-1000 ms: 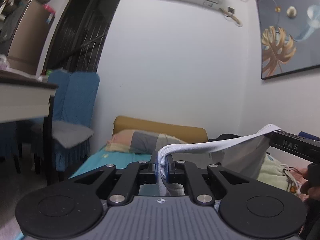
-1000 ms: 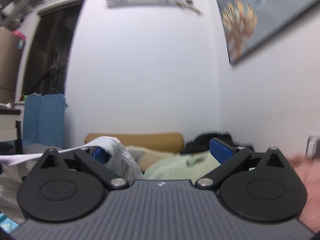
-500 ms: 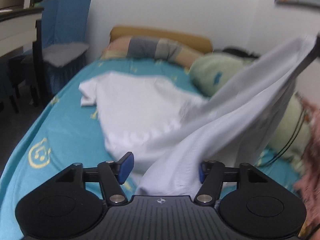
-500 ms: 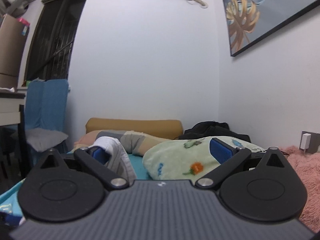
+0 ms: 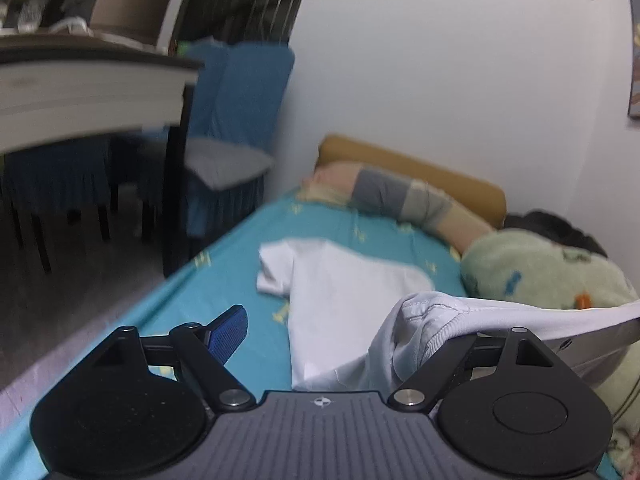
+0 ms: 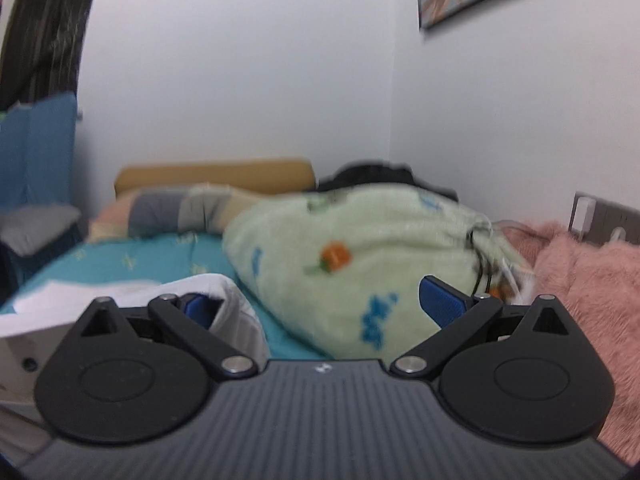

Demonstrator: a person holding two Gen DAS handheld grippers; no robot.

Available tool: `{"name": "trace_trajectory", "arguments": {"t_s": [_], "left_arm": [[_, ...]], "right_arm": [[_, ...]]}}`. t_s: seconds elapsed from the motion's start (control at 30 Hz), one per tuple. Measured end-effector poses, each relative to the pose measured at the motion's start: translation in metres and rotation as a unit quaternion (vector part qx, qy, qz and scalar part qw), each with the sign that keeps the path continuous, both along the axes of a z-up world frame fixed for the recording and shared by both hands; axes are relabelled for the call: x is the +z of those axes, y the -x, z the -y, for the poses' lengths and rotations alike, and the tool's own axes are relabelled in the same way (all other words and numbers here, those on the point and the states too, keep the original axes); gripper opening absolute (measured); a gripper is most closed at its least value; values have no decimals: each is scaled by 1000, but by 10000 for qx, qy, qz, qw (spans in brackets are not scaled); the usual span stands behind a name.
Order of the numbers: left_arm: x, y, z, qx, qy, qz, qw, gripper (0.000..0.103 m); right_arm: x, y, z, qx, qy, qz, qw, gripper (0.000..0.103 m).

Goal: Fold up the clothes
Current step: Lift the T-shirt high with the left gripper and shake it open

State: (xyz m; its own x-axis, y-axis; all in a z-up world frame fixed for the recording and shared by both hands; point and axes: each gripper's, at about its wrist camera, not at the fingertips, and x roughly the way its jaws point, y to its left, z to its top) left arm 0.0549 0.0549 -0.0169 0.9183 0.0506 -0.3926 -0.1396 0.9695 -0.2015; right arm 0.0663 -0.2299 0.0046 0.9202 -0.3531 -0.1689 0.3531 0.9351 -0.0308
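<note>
A white T-shirt (image 5: 340,280) lies on the teal bed sheet (image 5: 240,280), one sleeve spread at the left. Its near part is bunched and draped over the right finger of my left gripper (image 5: 340,332), whose jaws stand wide apart. In the right wrist view the shirt's ribbed edge (image 6: 236,304) hangs over the left finger of my right gripper (image 6: 320,304), which is also wide open and not clamped on it.
A green fleece blanket (image 6: 360,256) and a pink fluffy blanket (image 6: 592,280) lie at the right by the wall. Pillows (image 5: 400,196) are at the bed head. A desk (image 5: 80,84) and a blue-covered chair (image 5: 232,120) stand left of the bed.
My left gripper let go of the shirt's ribbed edge and opened wide. The shirt dropped onto the bed and now only hangs over the fingers. Both views have tilted down toward the bed.
</note>
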Motion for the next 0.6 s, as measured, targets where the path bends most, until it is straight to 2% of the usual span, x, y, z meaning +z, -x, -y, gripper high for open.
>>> {"name": "trace_trajectory", "arguments": {"t_s": [0.07,0.17,0.37,0.43,0.6], "left_arm": [[28,6,-5,71,-76,394,9992,85],[86,27,-15,104,-7,1086,9940,85],[204,94,-38,236,151,2307,9726,85],[240,122,-44,203,219,2591,9654,85],[308,197,-45,-8,190,3014,9533,87]], "right_arm": [[34,12,-4,85,-48,221,9997,103],[87,35,-7,252,-151,551,9980,103],[204,111,-18,779,-98,1512,9854,103],[240,142,-19,977,-112,1776,9792,103],[315,226,-26,1175,105,2323,9655,103]]}}
